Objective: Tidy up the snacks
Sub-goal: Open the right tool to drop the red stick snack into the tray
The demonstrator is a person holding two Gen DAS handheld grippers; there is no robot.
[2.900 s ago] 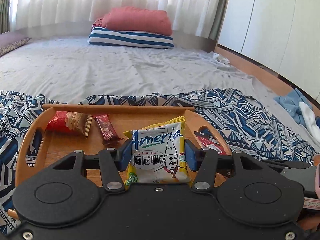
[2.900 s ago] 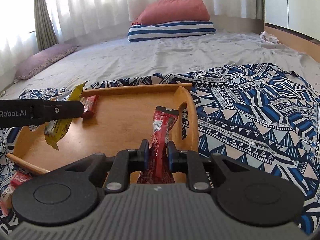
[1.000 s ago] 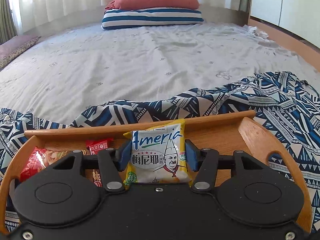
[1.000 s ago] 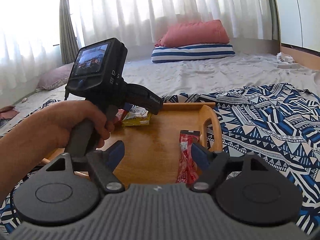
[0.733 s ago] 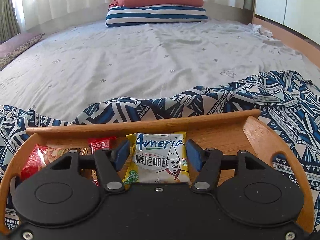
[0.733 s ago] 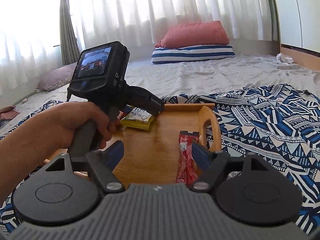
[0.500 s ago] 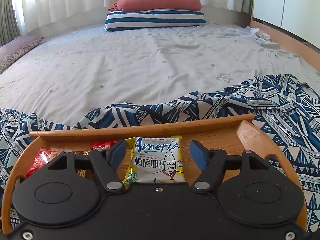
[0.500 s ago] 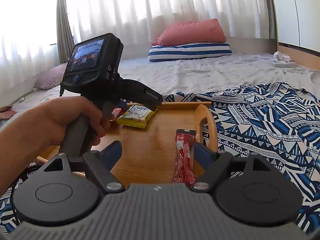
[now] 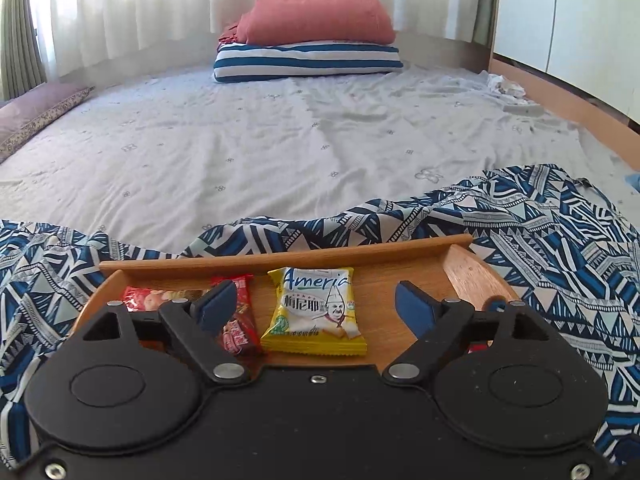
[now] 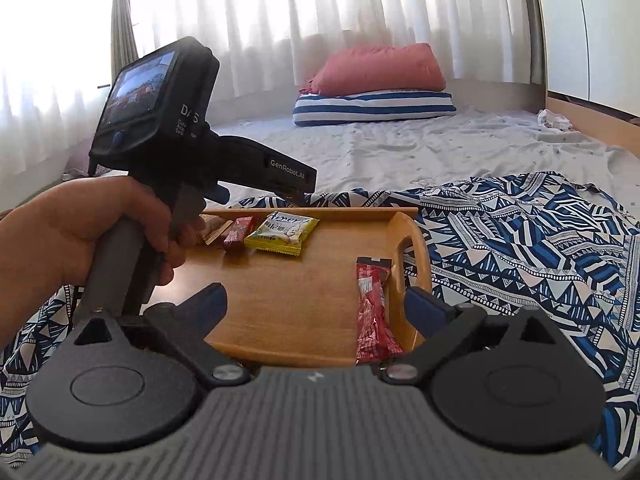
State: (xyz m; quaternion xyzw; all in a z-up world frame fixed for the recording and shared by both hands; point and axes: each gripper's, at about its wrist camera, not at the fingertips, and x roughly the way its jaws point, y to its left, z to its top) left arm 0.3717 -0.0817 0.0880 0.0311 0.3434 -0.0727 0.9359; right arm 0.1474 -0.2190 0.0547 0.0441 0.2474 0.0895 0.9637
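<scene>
A wooden tray lies on a blue patterned blanket. The yellow Ameria snack pack rests flat on the tray near its far rim. Beside it lie a small red bar and a red-and-tan packet. My left gripper hovers over the yellow pack, jaws still opening, pads clear of it. A long red snack stick lies by the tray's right handle. My right gripper stands wide, still opening, pads off the stick.
A hand holds the left gripper's handle at the tray's left side. The patterned blanket spreads over a grey bed sheet. Striped and pink pillows sit at the far end. A wooden bed edge runs along the right.
The left gripper let go of the yellow pack, which now lies on the tray, and drew back and up. The right jaws spread wider around the red stick.
</scene>
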